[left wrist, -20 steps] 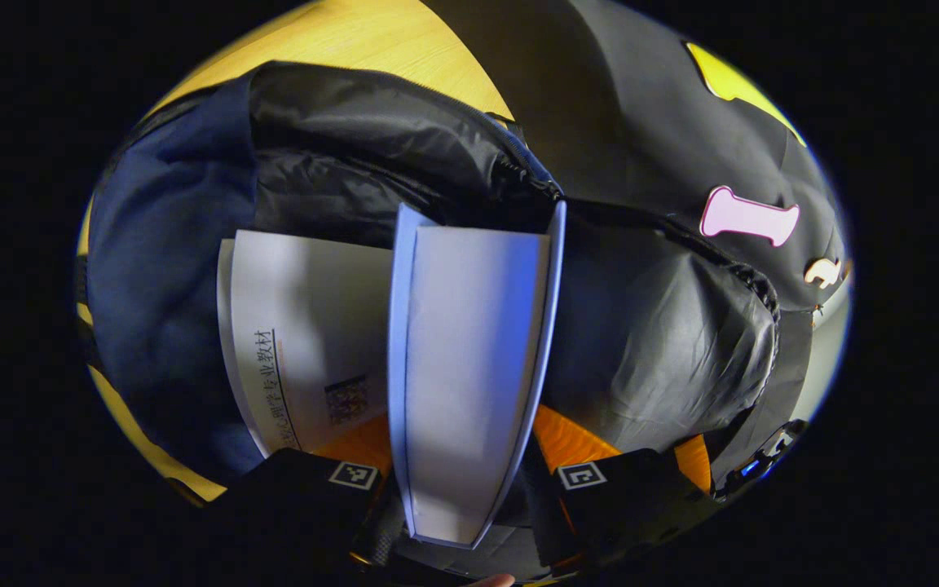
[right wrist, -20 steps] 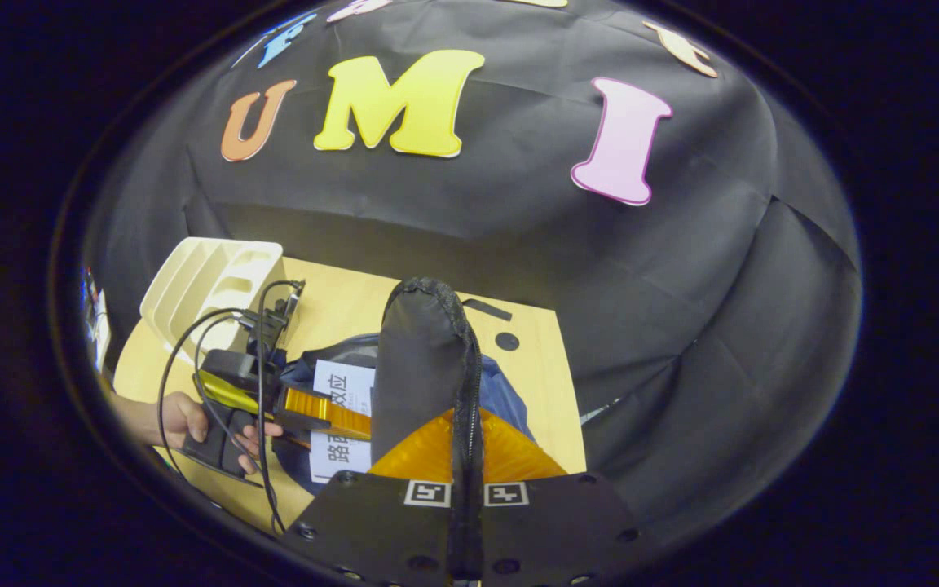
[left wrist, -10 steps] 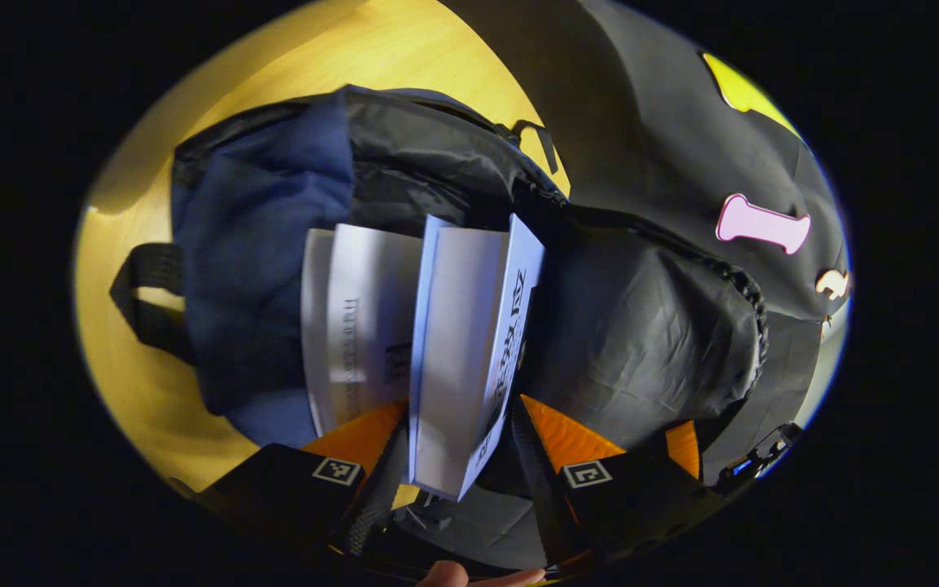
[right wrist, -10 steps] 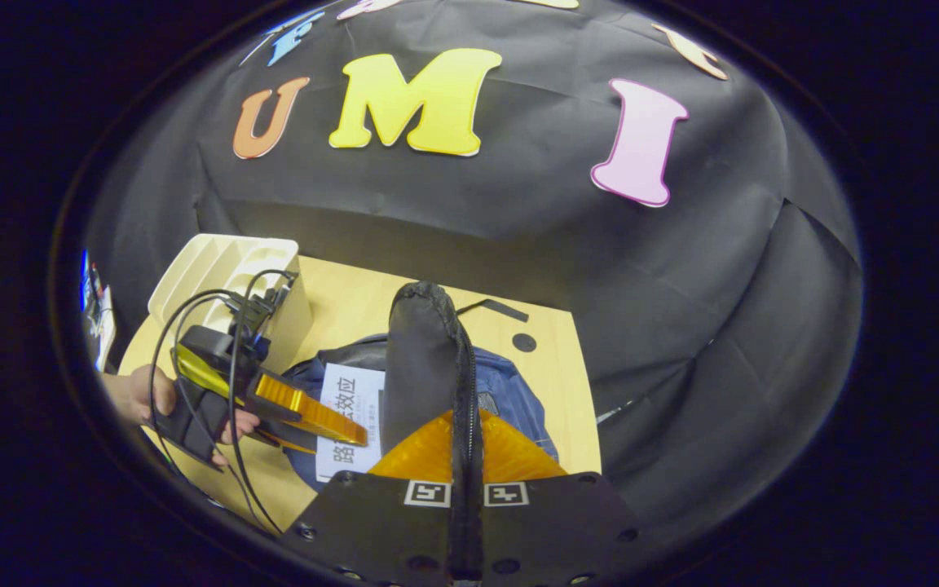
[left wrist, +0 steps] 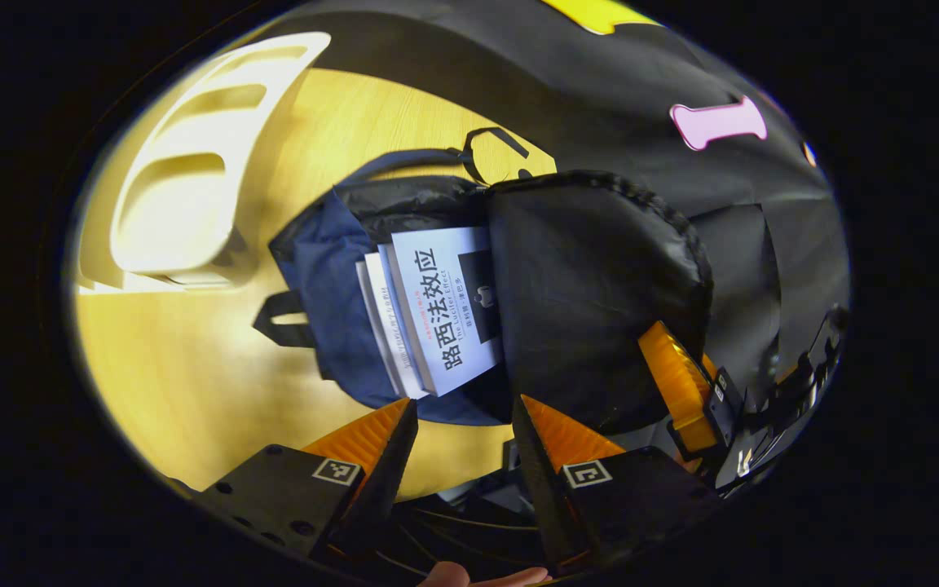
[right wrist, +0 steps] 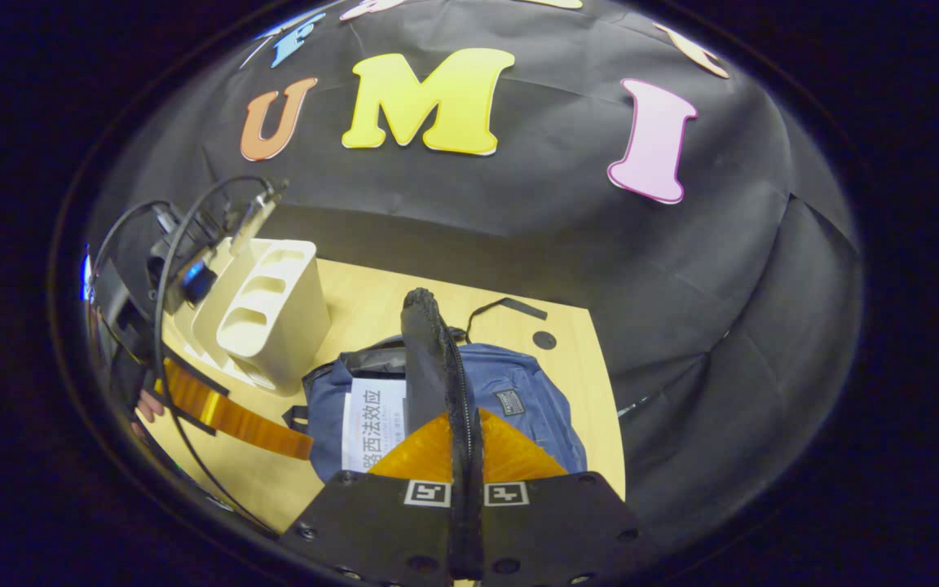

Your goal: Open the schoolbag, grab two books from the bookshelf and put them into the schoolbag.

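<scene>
Wooden table (right wrist: pixel 575 391) against the black cloth carries everything. Toward its left edge stands the cream bookshelf (right wrist: pixel 274 314), its slots looking bare. Beside it the left gripper (left wrist: pixel 460 436) hovers with fingers apart and nothing between them. Mid-table lies the blue schoolbag (right wrist: pixel 518 399), with two books (left wrist: pixel 437 306) stacked in its mouth, part sticking out. The right gripper (right wrist: pixel 464 456) has its fingers clamped on the black flap (left wrist: pixel 592 285), lifted upright, apparently to keep the opening clear.
</scene>
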### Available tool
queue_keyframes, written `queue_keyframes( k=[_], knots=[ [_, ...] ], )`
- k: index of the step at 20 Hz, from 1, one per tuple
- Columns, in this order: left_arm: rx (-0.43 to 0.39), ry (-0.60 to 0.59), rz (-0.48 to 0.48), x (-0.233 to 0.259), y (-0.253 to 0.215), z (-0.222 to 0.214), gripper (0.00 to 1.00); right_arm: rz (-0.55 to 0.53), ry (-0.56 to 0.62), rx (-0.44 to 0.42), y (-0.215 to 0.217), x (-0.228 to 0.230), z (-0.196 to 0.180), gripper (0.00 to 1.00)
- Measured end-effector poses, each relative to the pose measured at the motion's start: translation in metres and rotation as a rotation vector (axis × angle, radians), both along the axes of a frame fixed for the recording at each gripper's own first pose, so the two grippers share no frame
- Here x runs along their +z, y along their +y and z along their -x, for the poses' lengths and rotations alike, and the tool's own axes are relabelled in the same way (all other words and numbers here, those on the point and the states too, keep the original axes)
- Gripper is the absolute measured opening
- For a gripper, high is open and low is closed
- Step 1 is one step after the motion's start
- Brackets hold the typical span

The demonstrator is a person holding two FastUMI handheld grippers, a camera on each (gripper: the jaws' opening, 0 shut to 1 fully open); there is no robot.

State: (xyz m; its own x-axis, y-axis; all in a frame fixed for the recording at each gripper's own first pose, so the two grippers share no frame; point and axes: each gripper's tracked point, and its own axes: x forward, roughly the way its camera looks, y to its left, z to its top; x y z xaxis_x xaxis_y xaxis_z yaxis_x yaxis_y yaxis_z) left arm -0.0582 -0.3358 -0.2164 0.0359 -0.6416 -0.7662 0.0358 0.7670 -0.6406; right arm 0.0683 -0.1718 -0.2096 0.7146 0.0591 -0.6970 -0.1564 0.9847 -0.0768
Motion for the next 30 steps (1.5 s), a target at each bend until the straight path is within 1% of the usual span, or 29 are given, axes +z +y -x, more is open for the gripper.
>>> queue_keyframes(
  k=[2, 5, 7, 9, 11, 14, 15, 16, 19, 25, 26, 28, 29, 30],
  knots=[
    [-0.02, -0.065, -0.062, 0.012, 0.023, 0.001, 0.75, -0.012, -0.003, 0.002, 0.01, 0.0, 0.004, 0.0],
    [-0.066, -0.112, -0.123, 0.022, 0.054, 0.015, 0.75, -0.034, -0.004, 0.013, 0.031, -0.002, 0.01, 0.0],
    [-0.097, -0.159, -0.187, 0.027, 0.083, 0.018, 0.75, -0.048, -0.003, 0.025, 0.047, -0.004, 0.014, 0.0],
    [-0.096, -0.179, -0.227, 0.031, 0.106, 0.022, 0.75, -0.054, 0.001, 0.041, 0.064, -0.008, 0.019, 0.0],
    [-0.076, -0.189, -0.259, 0.036, 0.133, 0.024, 0.75, -0.056, 0.011, 0.06, 0.081, -0.015, 0.025, 0.0],
    [0.003, -0.238, -0.277, 0.044, 0.164, 0.02, 0.75, -0.056, 0.032, 0.082, 0.106, -0.03, 0.034, 0.0],
    [0.033, -0.261, -0.28, 0.049, 0.173, 0.018, 0.78, -0.05, 0.04, 0.09, 0.113, -0.036, 0.037, 0.0],
    [0.061, -0.285, -0.282, 0.056, 0.182, 0.016, 0.75, -0.044, 0.046, 0.098, 0.121, -0.042, 0.039, 0.0],
    [0.133, -0.362, -0.261, 0.08, 0.199, 0.011, 0.75, -0.032, 0.073, 0.108, 0.14, -0.064, 0.046, 0.0],
    [0.27, -0.545, -0.348, 0.107, 0.257, -0.01, 0.75, 0.016, 0.123, 0.129, 0.174, -0.114, 0.05, 0.01],
    [0.292, -0.568, -0.362, 0.11, 0.266, -0.012, 0.75, 0.025, 0.132, 0.131, 0.177, -0.123, 0.051, 0.03],
    [0.331, -0.608, -0.385, 0.118, 0.282, -0.013, 0.75, 0.029, 0.176, 0.124, 0.183, -0.141, 0.053, 0.01],
    [0.349, -0.625, -0.398, 0.12, 0.29, -0.015, 0.75, 0.027, 0.182, 0.116, 0.183, -0.148, 0.052, 0.07],
    [0.364, -0.641, -0.406, 0.123, 0.295, -0.017, 0.75, 0.01, 0.196, 0.115, 0.187, -0.151, 0.052, 0.07]
  ],
)
